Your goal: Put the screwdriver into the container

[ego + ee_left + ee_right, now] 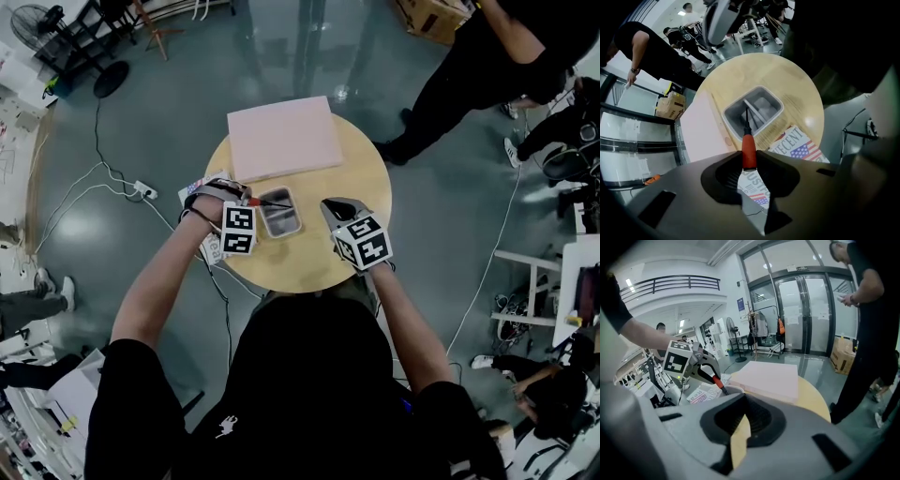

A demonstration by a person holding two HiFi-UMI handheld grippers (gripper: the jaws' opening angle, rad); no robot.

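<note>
The screwdriver has a red handle and a thin dark shaft. My left gripper is shut on the handle, and the shaft points down into the open grey container. In the head view, the left gripper sits at the table's left, with the screwdriver reaching over the container. My right gripper hovers just right of the container, jaws together, holding nothing. In the right gripper view, its own jaws show only a thin sliver of tabletop, and the left gripper with the screwdriver is ahead on the left.
A flat pink box covers the far part of the round wooden table. Printed magazines lie at the table's left edge. A person stands beyond the table on the right. Cables and a power strip lie on the floor to the left.
</note>
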